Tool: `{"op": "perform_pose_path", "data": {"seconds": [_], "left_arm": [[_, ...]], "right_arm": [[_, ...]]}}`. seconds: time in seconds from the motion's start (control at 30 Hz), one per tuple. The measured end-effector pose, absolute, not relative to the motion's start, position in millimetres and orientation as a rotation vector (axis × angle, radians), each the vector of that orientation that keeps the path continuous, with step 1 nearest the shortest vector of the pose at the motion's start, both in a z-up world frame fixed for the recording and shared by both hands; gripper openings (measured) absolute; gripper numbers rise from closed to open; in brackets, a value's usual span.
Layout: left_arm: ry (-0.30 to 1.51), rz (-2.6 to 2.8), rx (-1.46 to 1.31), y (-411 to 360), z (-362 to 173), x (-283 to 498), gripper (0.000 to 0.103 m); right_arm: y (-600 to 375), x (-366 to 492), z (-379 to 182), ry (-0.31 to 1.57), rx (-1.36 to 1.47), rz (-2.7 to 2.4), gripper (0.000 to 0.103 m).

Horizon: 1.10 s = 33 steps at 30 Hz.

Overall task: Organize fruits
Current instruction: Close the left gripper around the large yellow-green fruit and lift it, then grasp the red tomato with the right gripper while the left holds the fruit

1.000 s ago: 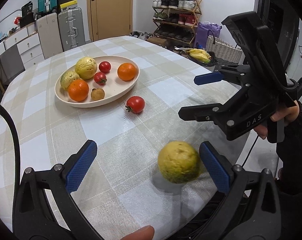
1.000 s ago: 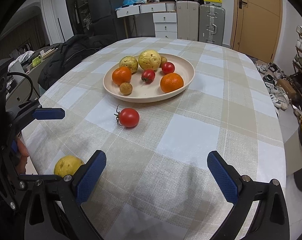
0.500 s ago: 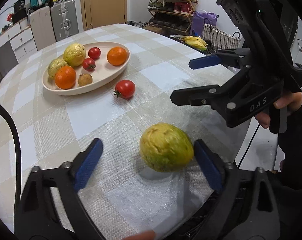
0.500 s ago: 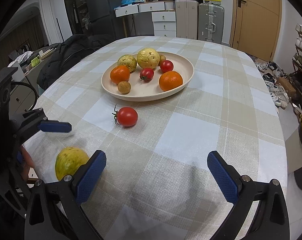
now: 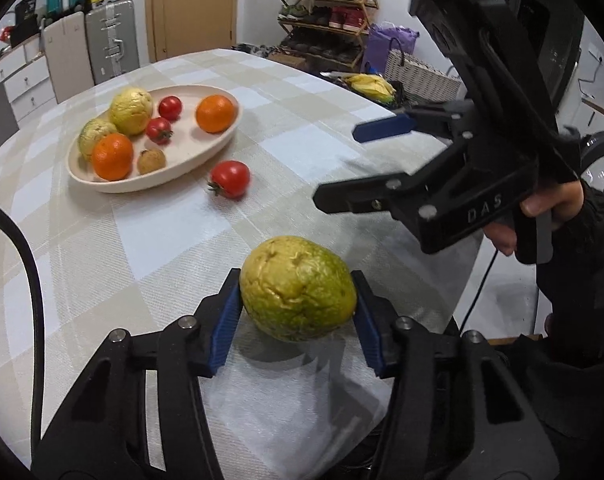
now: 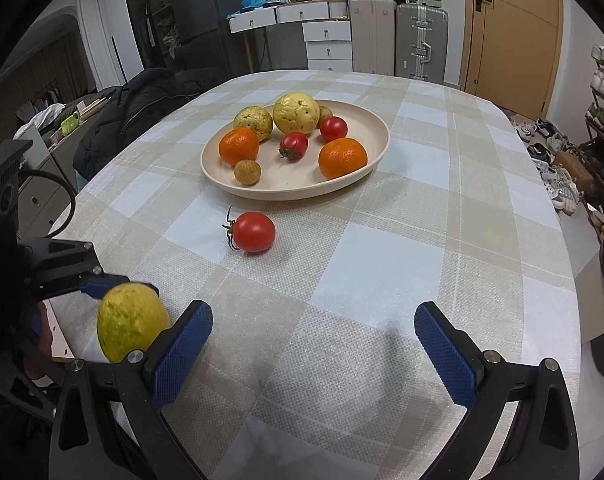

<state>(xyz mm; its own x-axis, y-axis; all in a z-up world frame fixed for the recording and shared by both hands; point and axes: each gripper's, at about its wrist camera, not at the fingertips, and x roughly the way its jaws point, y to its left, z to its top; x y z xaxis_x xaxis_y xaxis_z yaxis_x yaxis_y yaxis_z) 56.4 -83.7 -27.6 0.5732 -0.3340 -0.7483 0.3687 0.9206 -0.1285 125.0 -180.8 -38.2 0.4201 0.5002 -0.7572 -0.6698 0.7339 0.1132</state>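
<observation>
— Where's the fruit it's after?

— The yellow-green guava sits near the table's near edge, by the corner closest to the person, resting on the checked tablecloth. The left gripper has just been closing, and its blue pads now press the fruit on both sides.

— Which way does it lie?

— Its long axis runs crosswise, from one pad to the other, tilted a little so the yellower end sits higher toward the left pad and the greener end lower toward the right. The skin is wrinkled and dented.

— And the other tool?

— The right gripper is spread wide with nothing between its pads, hovering over bare cloth near the same edge. A hand grips its handle.

— The rest of the table?

— A red tomato lies loose on the cloth between the guava and the cream plate, well apart from both grippers. The plate sits toward the middle and holds two oranges, two yellow guavas, two small tomatoes and small brown fruits.

— The room?

— Suitcases and white drawers stand beyond the far edge, next to a wooden door. A shoe rack and a wicker basket stand off to one side, a dark jacket at the other.
</observation>
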Motion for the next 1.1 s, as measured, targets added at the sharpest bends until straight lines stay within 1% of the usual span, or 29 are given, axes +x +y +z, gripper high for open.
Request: {"op": "perform_pose_path", "data": {"seconds": [0.23, 0.33, 0.37, 0.4, 0.43, 0.6, 0.67, 0.7, 0.77, 0.83, 0.87, 0.93, 1.0, 1.03, 1.07, 1.1], "left_arm": [[0.805, -0.333, -0.054, -57, -14, 61, 0.049], [0.781, -0.29, -0.076, -46, -9, 61, 0.049], [0.774, -0.276, -0.085, -43, -8, 62, 0.049], [0.769, -0.269, -0.095, -40, -7, 61, 0.049], [0.764, -0.261, -0.106, -36, -6, 62, 0.049], [0.749, -0.204, -0.127, -21, -5, 63, 0.049], [0.752, -0.188, -0.145, -15, -5, 65, 0.049], [0.752, -0.179, -0.15, -12, -6, 66, 0.049], [0.753, -0.163, -0.157, -9, -8, 67, 0.049], [0.755, -0.151, -0.159, -6, -9, 68, 0.049], [0.755, -0.146, -0.158, -5, -10, 69, 0.049], [0.756, -0.137, -0.157, -3, -12, 69, 0.049], [0.759, -0.131, -0.156, -3, -14, 71, 0.049], [0.759, -0.13, -0.155, -3, -15, 71, 0.049], [0.76, -0.128, -0.152, -3, -15, 72, 0.049], [0.759, -0.125, -0.148, -4, -15, 72, 0.049]], "right_arm": [[-172, 133, -40, 0.858, -0.135, 0.704, 0.103], [-164, 134, -43, 0.863, -0.112, 0.708, 0.1], [-160, 134, -45, 0.866, -0.118, 0.713, 0.095], [-155, 133, -47, 0.872, -0.127, 0.721, 0.091], [-150, 132, -48, 0.876, -0.136, 0.725, 0.084], [-128, 131, -49, 0.883, -0.152, 0.768, 0.079], [-121, 132, -50, 0.882, -0.171, 0.762, 0.073], [-118, 133, -50, 0.877, -0.181, 0.756, 0.073], [-113, 135, -49, 0.879, -0.175, 0.758, 0.064], [-110, 137, -49, 0.879, -0.179, 0.755, 0.062], [-108, 137, -50, 0.873, -0.192, 0.752, 0.058], [-105, 135, -50, 0.865, -0.208, 0.746, 0.056], [-103, 135, -50, 0.859, -0.217, 0.745, 0.05], [-102, 134, -50, 0.855, -0.218, 0.743, 0.045], [-102, 134, -50, 0.855, -0.222, 0.742, 0.041], [-102, 133, -50, 0.85, -0.228, 0.739, 0.04]]}}
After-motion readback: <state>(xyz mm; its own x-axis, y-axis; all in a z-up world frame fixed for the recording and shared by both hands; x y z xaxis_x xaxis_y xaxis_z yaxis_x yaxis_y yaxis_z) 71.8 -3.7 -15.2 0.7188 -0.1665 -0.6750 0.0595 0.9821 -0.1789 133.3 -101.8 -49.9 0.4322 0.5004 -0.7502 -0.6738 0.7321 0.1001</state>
